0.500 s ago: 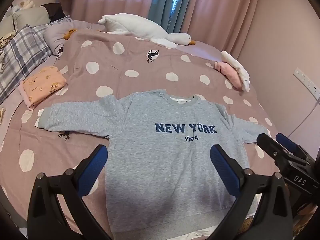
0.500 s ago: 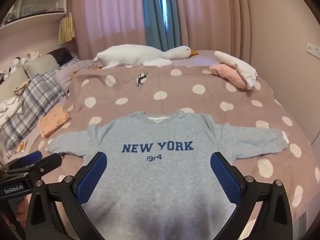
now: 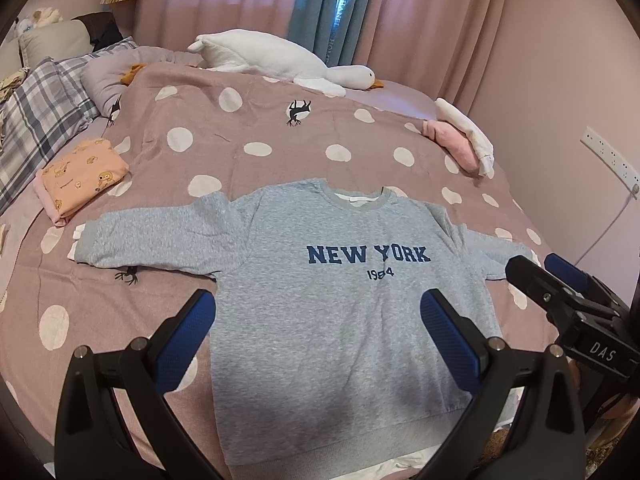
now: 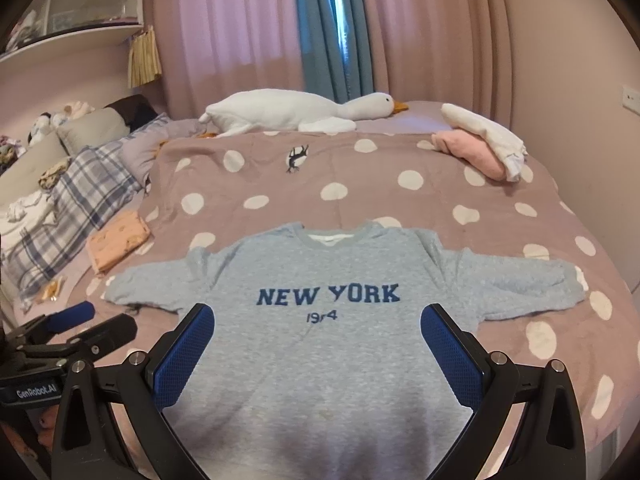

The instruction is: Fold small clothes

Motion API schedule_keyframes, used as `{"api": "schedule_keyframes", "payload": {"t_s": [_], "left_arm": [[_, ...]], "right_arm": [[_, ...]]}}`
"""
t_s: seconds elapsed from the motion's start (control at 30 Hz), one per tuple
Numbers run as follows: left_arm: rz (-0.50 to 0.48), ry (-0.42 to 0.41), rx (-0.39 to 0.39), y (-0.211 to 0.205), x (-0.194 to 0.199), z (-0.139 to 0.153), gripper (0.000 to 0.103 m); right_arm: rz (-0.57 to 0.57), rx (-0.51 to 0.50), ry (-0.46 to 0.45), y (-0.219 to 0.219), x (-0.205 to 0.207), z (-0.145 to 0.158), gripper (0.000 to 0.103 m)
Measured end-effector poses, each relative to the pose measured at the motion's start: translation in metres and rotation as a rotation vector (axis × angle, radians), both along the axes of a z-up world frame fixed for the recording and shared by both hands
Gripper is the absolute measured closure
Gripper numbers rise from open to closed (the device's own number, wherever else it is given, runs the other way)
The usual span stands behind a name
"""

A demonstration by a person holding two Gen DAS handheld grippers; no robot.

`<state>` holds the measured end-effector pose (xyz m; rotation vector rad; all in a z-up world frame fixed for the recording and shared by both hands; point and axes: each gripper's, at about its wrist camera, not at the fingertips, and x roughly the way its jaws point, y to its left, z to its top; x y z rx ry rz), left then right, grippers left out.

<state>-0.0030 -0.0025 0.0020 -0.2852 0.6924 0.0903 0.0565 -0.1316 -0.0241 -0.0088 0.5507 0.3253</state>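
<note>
A grey sweatshirt (image 3: 332,320) printed "NEW YORK" lies flat and face up on the polka-dot bed cover (image 3: 240,128), sleeves spread to both sides, hem nearest me. It also shows in the right wrist view (image 4: 328,344). My left gripper (image 3: 318,332) is open and empty above the sweatshirt's lower body. My right gripper (image 4: 318,344) is open and empty above the lower body too. The right gripper also shows at the right edge of the left wrist view (image 3: 560,284). The left gripper shows at the left edge of the right wrist view (image 4: 76,324).
A folded orange garment (image 3: 80,176) lies at the left of the bed. A pink and white folded pile (image 3: 460,140) lies at the far right. A white goose plush (image 3: 280,60) lies at the back. Plaid pillows (image 3: 36,120) are at the left. A wall (image 3: 580,100) is at the right.
Both grippers have stayed almost still; the views are nearly the same as half a second ago.
</note>
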Motion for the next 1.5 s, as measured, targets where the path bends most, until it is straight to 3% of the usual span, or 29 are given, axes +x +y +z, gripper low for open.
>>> {"api": "schedule_keyframes", "payload": {"t_s": [0.63, 1.23, 1.5], "left_arm": [[0.003, 0.019, -0.005, 0.005, 0.001, -0.006, 0.0], [0.017, 0.015, -0.088, 0.014, -0.002, -0.007, 0.0], [0.017, 0.02, -0.067, 0.014, -0.003, -0.008, 0.0]], "right_arm": [[0.016, 0.003, -0.001, 0.002, 0.0, 0.0, 0.001], [0.057, 0.045, 0.021, 0.004, -0.001, -0.005, 0.001], [0.062, 0.048, 0.023, 0.005, -0.003, -0.005, 0.001]]}}
